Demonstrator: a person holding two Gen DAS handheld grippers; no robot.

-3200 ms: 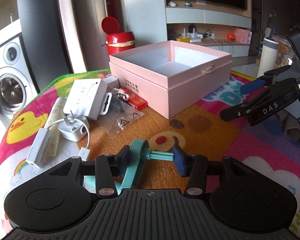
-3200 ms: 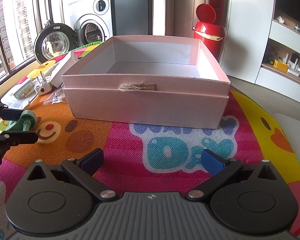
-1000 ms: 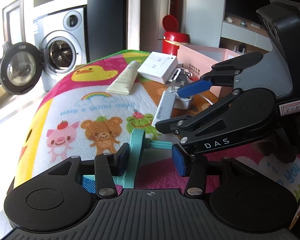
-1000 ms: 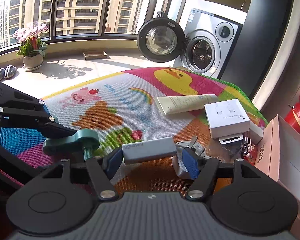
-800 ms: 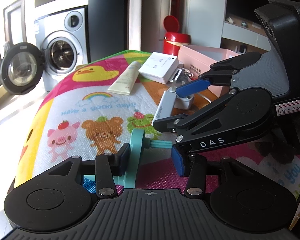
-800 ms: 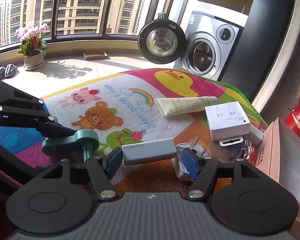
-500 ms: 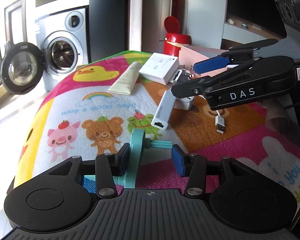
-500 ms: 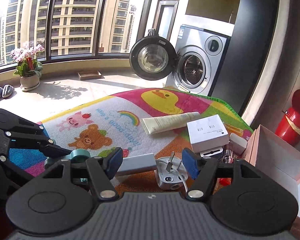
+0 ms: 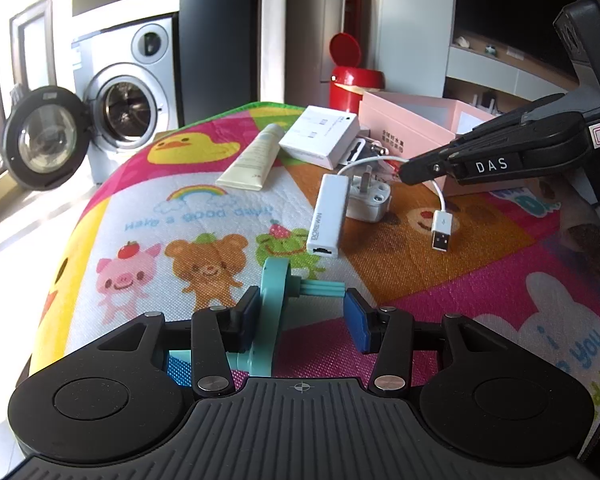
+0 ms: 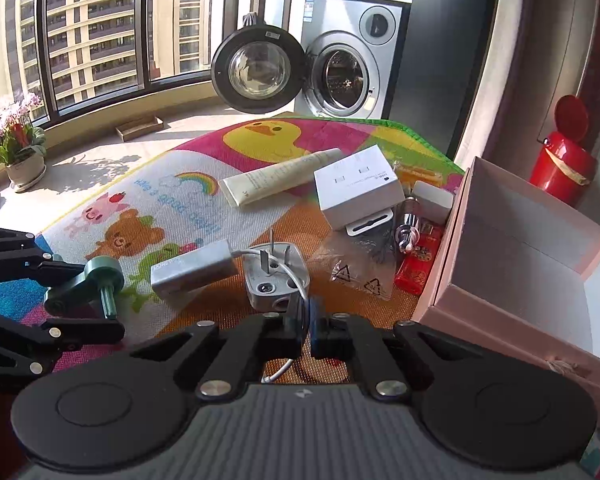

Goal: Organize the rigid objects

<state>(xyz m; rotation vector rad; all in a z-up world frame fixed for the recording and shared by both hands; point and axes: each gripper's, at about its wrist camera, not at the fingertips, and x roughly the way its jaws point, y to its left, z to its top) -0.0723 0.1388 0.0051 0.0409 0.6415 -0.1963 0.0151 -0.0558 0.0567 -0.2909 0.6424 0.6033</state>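
My left gripper (image 9: 300,312) clamps the teal crank (image 9: 274,312) low over the mat (image 9: 440,280). My right gripper (image 10: 309,322) has just snapped its jaws together on the white cable (image 10: 296,276). Just beyond lie the adapter (image 10: 194,270) and plug (image 10: 276,276). Farther off sit the tube (image 10: 280,182) and white box (image 10: 358,190), with the pink box (image 10: 520,248) at right.

my left wrist camera sits low over the near edge of the play mat (image 9: 480,264), facing along it toward the washing machine (image 9: 128,96) and pink box (image 9: 412,120). my right wrist camera looks down from higher, facing the windows. both share the white adapter (image 9: 327,212), plug (image 10: 274,276) and box.
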